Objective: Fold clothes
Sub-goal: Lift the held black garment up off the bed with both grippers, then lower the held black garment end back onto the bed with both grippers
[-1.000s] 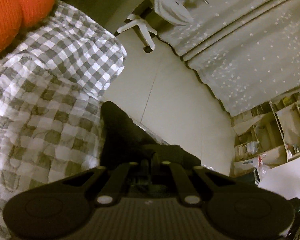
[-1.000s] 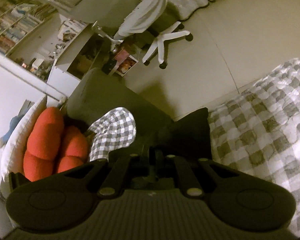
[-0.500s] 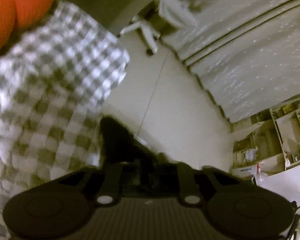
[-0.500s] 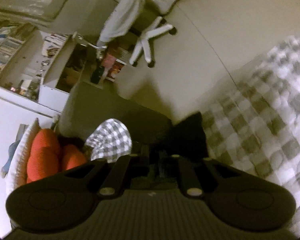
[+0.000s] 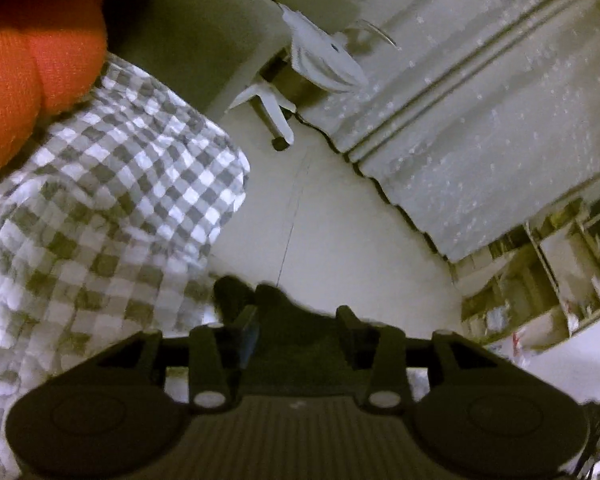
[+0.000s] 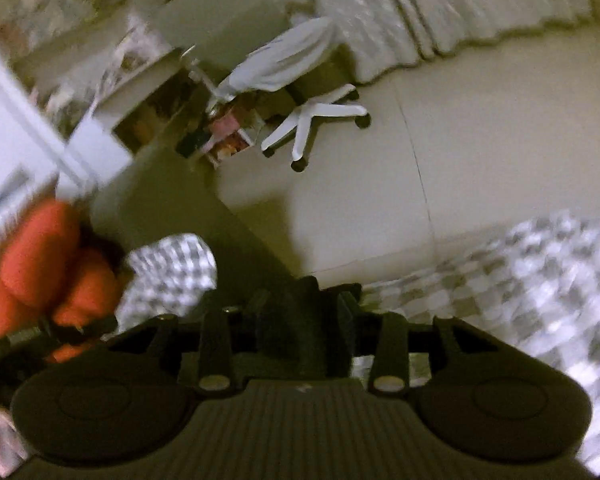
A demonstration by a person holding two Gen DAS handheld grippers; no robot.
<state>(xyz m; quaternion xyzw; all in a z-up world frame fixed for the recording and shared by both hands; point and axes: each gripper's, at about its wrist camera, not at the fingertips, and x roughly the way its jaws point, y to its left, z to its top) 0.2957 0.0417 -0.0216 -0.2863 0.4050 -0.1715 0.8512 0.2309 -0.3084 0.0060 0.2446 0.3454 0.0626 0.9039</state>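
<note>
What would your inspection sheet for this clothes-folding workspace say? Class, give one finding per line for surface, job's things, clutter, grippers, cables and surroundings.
Surface: grey-and-white checked bedding, rumpled, ending at a pale floor.
Job's things: dark garment lying between the fingers of both grippers.
Clutter: orange cushion on the bedding's far side.
Grippers: left gripper and right gripper both opening, the garment between the jaws, pads not pressing it.
Cables: nothing seen.
Surroundings: white office chair with cloth draped over it, spotted curtains, crowded shelves; right view blurred.
</note>
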